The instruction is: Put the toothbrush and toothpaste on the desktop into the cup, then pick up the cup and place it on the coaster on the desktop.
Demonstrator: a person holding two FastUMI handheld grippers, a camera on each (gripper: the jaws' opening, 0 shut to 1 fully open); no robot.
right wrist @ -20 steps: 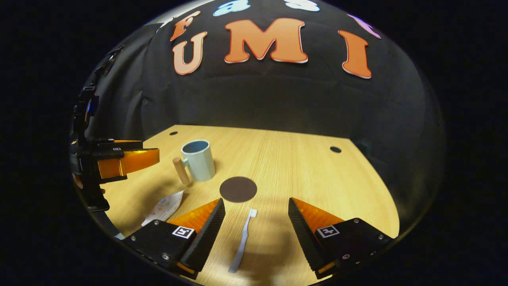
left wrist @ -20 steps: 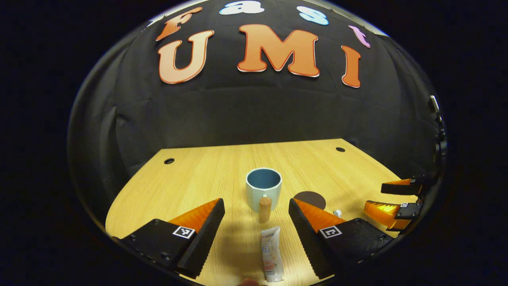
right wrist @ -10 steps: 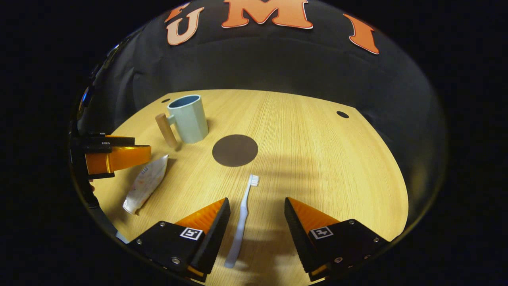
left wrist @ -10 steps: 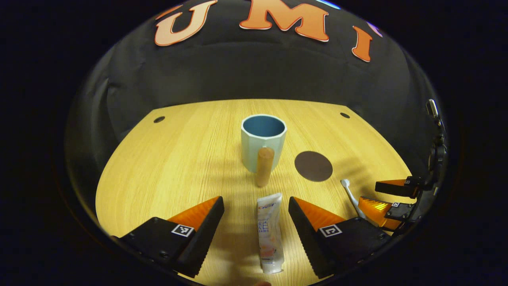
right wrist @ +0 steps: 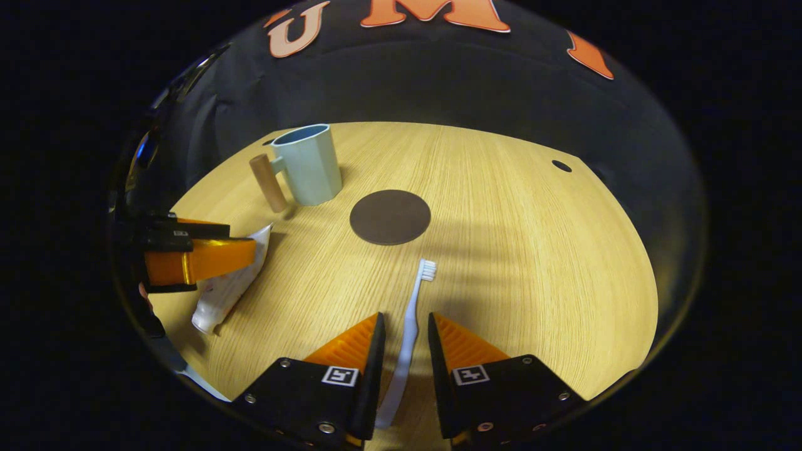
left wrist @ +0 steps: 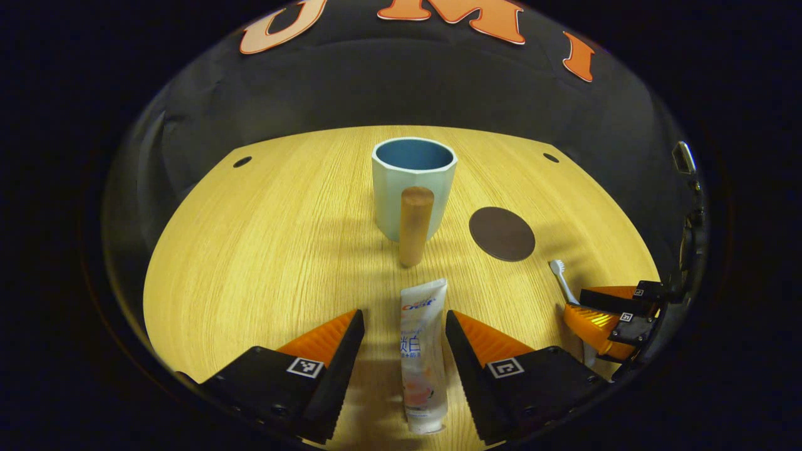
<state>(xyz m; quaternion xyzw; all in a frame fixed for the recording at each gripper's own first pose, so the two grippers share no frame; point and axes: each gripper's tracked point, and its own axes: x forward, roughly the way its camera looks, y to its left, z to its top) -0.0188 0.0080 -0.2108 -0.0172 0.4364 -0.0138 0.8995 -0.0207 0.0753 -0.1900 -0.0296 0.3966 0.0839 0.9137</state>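
A pale blue cup [left wrist: 413, 181] with a wooden handle [left wrist: 415, 225] stands upright on the wooden desktop [left wrist: 250, 250]. To its right lies a round dark coaster [left wrist: 502, 233]. The toothpaste tube [left wrist: 421, 351] lies flat between the fingers of my left gripper [left wrist: 403, 316], which is open and low over it. In the right gripper view, the white toothbrush [right wrist: 410, 326] lies with its handle between the fingers of my right gripper [right wrist: 405, 318]. Those fingers are narrowed around it, with small gaps on both sides. Cup [right wrist: 308, 164] and coaster [right wrist: 390, 217] sit beyond it.
The right gripper [left wrist: 601, 313] hangs at the right edge of the left gripper view, over the toothbrush [left wrist: 559, 275]. The left gripper [right wrist: 200, 257] sits over the toothpaste [right wrist: 229, 291]. Small holes [right wrist: 561, 166] mark the desktop's far corners. Bare wood [right wrist: 532, 250] stretches to the right.
Both grippers have come down and forward over their objects. The right gripper's fingers have closed in around the toothbrush handle; the left gripper's fingers have narrowed slightly around the toothpaste.
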